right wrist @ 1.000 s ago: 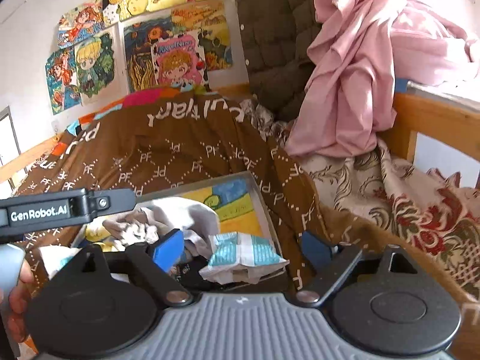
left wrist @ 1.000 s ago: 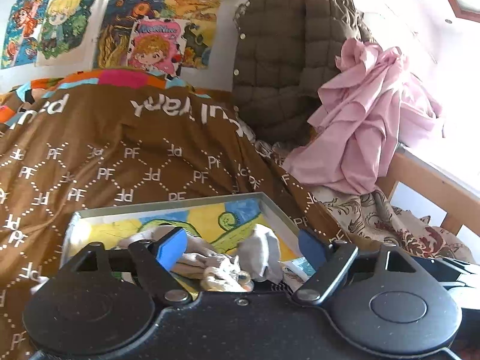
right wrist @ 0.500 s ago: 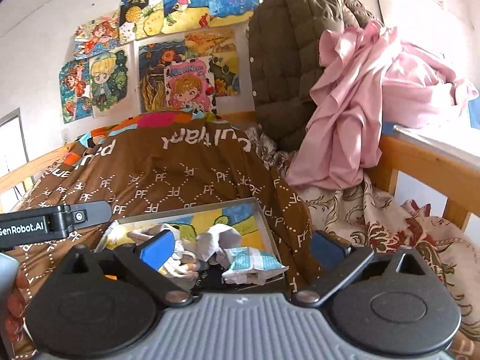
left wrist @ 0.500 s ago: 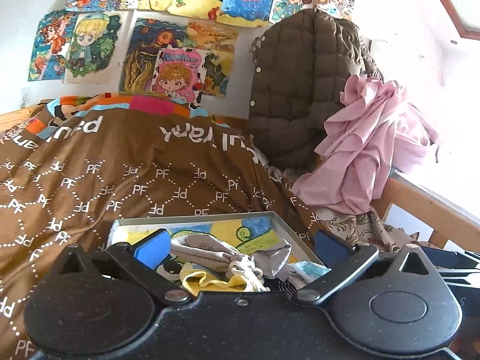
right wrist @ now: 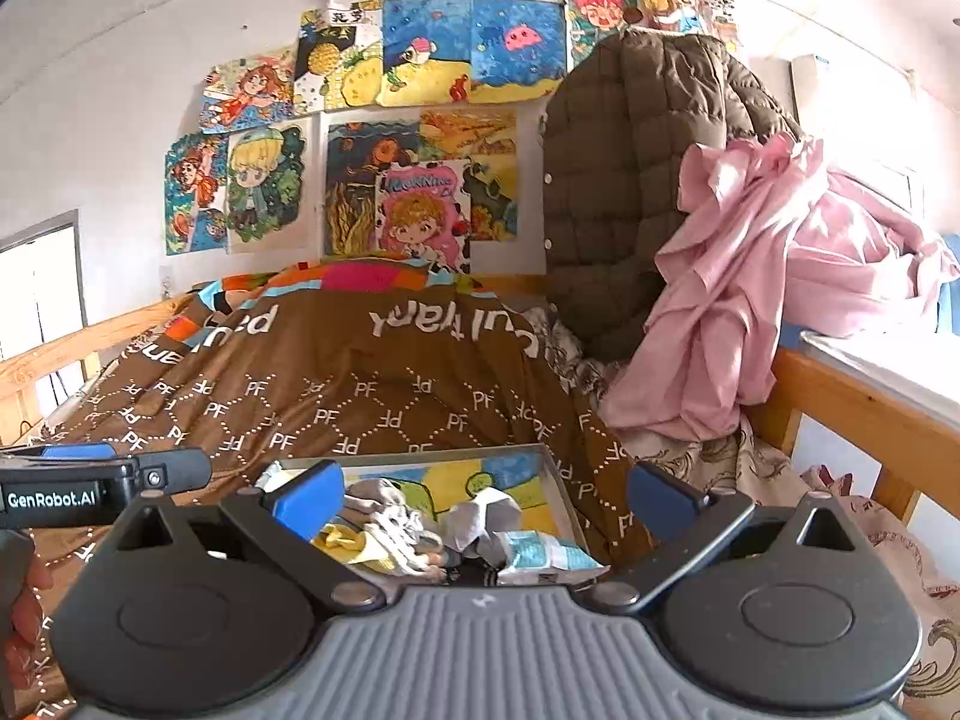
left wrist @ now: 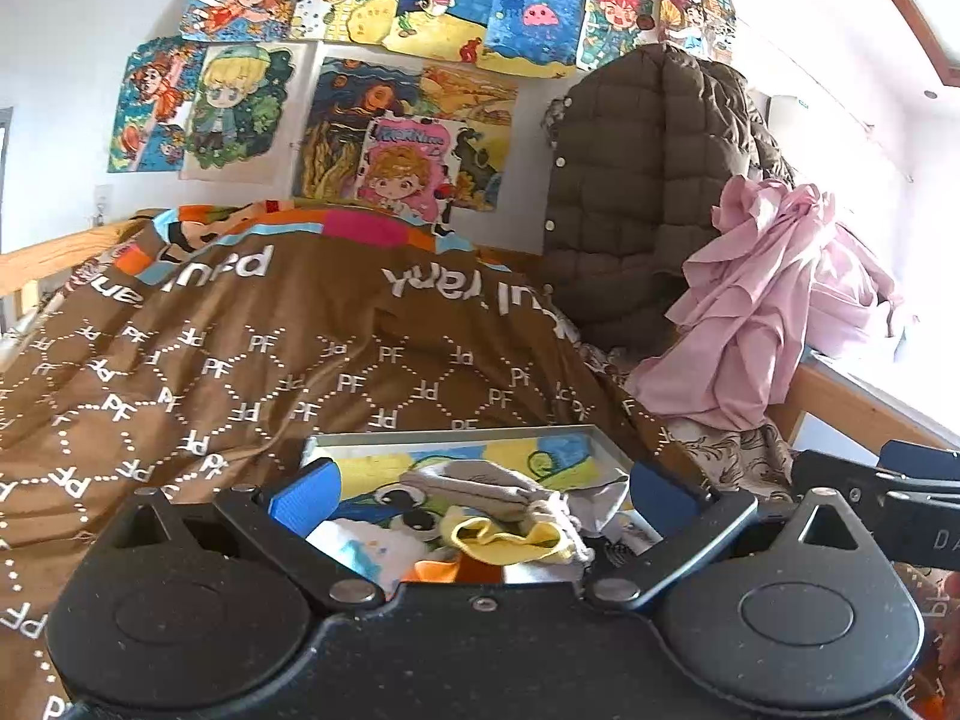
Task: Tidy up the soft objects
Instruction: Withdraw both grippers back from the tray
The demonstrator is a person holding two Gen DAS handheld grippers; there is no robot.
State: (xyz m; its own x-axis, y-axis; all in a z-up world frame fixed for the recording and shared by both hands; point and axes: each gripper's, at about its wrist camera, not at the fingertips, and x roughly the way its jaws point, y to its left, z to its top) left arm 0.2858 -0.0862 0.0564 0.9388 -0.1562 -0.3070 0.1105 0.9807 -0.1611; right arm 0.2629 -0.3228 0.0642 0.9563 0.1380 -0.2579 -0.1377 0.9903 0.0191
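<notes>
A shallow grey tray (left wrist: 456,438) (right wrist: 555,483) with a cartoon picture inside lies on the brown bed cover. In it sits a heap of small soft things: a grey sock (left wrist: 474,483), a yellow cloth (left wrist: 510,537) (right wrist: 345,540), a grey-white bundle (right wrist: 486,519) and a blue-white packet (right wrist: 540,552). My left gripper (left wrist: 480,489) hangs open just above the near part of the heap, with nothing held. Over the same tray my right gripper (right wrist: 486,495) is open too, empty between its blue pads (right wrist: 309,498).
A brown "PF" patterned cover (left wrist: 240,372) spreads over the bed. A brown quilted jacket (left wrist: 648,192) and pink cloth (left wrist: 756,312) pile up at the back right by a wooden rail (right wrist: 858,414). Drawings (left wrist: 384,96) cover the wall. The other gripper's body (right wrist: 78,489) shows at left.
Both cameras have tilted up and pulled back, so the tray sits lower in view and more wall shows. The heap looks shifted, the yellow cloth now on top. Both grippers stay open.
</notes>
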